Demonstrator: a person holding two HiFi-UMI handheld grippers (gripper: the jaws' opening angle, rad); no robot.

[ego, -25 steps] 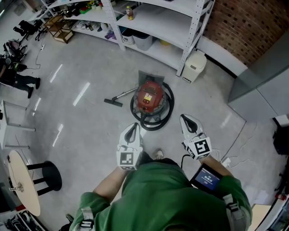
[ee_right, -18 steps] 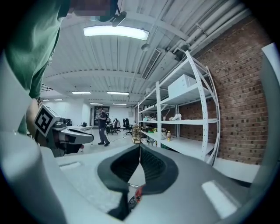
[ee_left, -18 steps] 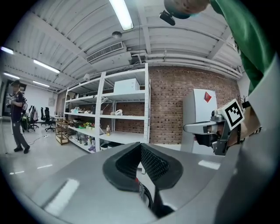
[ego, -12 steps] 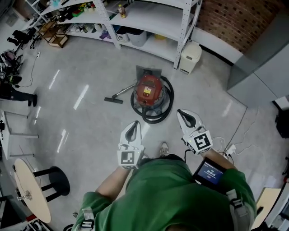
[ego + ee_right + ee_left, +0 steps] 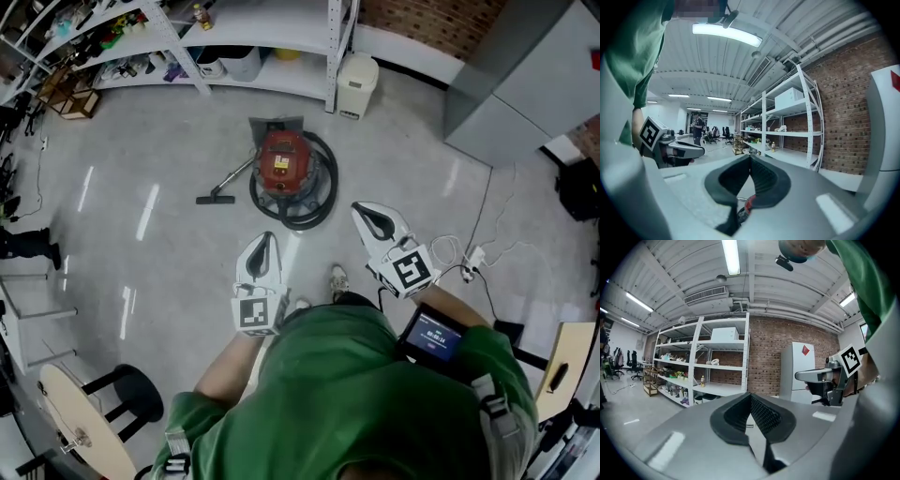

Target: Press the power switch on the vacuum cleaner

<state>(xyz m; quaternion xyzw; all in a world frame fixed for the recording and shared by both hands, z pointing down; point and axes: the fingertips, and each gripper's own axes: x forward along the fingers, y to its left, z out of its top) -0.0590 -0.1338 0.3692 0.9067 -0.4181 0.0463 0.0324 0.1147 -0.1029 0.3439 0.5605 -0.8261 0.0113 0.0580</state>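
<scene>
The red vacuum cleaner (image 5: 283, 161) stands on the grey floor in the head view, ringed by its black hose (image 5: 305, 208). Its wand and floor nozzle (image 5: 215, 197) lie out to the left. My left gripper (image 5: 266, 240) hangs in the air short of the vacuum, jaws together and holding nothing. My right gripper (image 5: 362, 212) is to the vacuum's right and nearer me, also shut and empty. In the left gripper view the left gripper (image 5: 750, 397) points at the shelving, with the vacuum out of sight. Below the right gripper (image 5: 750, 158), a sliver of the red vacuum (image 5: 749, 204) shows.
White metal shelving (image 5: 272, 42) runs behind the vacuum, with a small white bin (image 5: 356, 84) at its right end. A grey cabinet (image 5: 516, 89) stands at the right. Cables and a plug (image 5: 469, 258) lie on the floor. A black stool (image 5: 131, 394) and a round table (image 5: 80, 427) sit lower left.
The head view has swung, so the vacuum and both grippers sit higher and further left in the picture. Both grippers stay shut and keep about the same distance from the vacuum.
</scene>
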